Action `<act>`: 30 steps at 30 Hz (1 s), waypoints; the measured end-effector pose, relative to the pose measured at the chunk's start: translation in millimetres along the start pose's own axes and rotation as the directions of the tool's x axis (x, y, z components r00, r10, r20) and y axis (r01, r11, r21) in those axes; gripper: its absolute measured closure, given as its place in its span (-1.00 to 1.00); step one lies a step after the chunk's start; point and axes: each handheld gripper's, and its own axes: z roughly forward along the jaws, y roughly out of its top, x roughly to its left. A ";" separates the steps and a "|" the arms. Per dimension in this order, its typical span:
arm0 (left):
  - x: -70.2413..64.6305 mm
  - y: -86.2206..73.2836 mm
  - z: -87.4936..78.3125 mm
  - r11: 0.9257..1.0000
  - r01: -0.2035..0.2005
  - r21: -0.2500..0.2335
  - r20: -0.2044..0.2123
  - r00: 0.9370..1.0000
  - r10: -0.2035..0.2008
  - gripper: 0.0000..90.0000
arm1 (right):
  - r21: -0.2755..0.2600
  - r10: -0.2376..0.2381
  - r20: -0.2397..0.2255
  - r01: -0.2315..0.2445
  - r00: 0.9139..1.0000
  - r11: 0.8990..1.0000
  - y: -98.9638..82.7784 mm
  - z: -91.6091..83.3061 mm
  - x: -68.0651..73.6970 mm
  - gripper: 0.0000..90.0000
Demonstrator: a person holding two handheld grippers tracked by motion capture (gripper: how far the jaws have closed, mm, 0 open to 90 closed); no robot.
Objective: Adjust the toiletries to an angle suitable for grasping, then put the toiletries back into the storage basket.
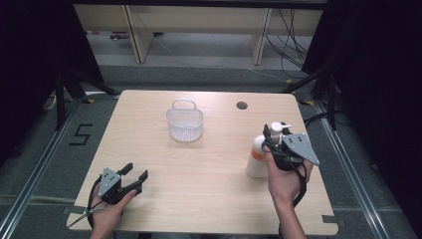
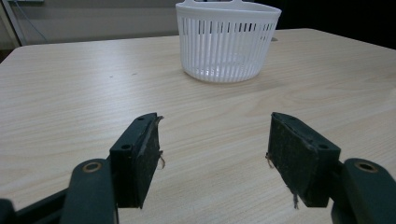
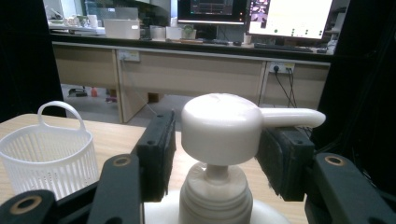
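Two grippers work over one pale wooden table [image 1: 209, 174], and most of its top lies bare. The left gripper [image 1: 135, 175] sits near the near left corner, jaws spread apart with nothing between them, bare wood ahead of them as far as the basket. The right gripper [image 1: 275, 130] is near the right edge, about halfway along it, at the top of a white pump bottle [image 1: 257, 158] that stands upright on the table. A wide stretch of bare table separates the two hands. A round cable hole [image 1: 242, 105] sits close to the far edge.

The right gripper view shows what the high view cannot: the pump head [image 3: 219, 128] stands between the two black pads, the left pad clear of it by a narrow gap and the right pad just beside it, so the jaws are released around the head rather than clamped. The spout points to the right past the right pad. The high view adds an orange band on the bottle's body.

The white slotted basket [image 1: 184, 123] stands towards the far edge, a little left of the middle, well apart from both grippers, its handle on the far side. In the left gripper view the basket [image 2: 227, 43] looks empty through its slots.
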 end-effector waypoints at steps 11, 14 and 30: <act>-0.1 -0.1 2.2 1.000 0.006 -0.006 0.008 1.000 -0.006 -0.25 | 0.007 0.037 0.001 -0.037 0.999 0.999 -0.2 1.4 1.5 0.32; 0.3 0.1 2.1 1.000 0.009 -0.002 0.006 1.000 -0.009 -0.25 | 0.009 0.037 -0.002 -0.037 0.999 0.999 0.0 1.2 1.1 0.32; 0.0 0.1 1.7 1.000 0.013 -0.002 0.009 1.000 -0.013 -0.26 | -0.054 0.015 -0.079 -0.019 0.997 0.998 32.1 -1.9 -2.9 0.33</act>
